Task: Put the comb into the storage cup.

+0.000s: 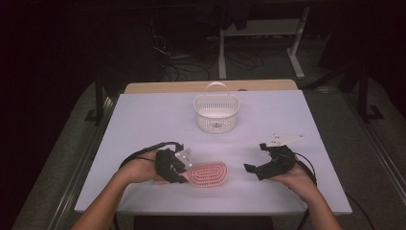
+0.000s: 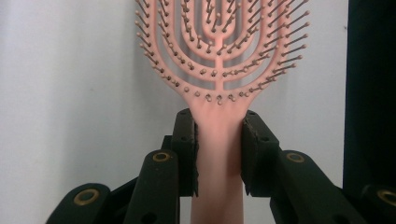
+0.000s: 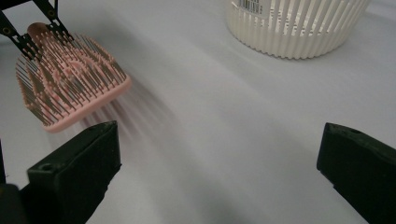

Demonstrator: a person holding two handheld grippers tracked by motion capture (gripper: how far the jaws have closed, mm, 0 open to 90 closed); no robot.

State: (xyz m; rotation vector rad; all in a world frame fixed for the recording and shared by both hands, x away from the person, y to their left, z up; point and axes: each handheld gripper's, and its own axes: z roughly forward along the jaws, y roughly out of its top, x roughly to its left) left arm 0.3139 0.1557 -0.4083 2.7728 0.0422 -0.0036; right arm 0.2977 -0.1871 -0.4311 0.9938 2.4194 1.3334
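white table [image 1: 143, 124] bare for working room; basket [image 1: 216, 113] waits at the far middle. pink hairbrush [image 1: 207, 174] near my edge, handle clamped in my left gripper [image 1: 178, 167] for control. right gripper [image 1: 253, 168] gapes empty.

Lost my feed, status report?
Left gripper shut on pink hairbrush handle. Right gripper open, empty. White basket beyond, path clear.

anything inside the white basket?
In the high view the white basket looks empty: a bare pale floor shows through its open top. Its near wall hides the nearest strip of that floor. The pink hairbrush is outside it, clamped in the left tongs.
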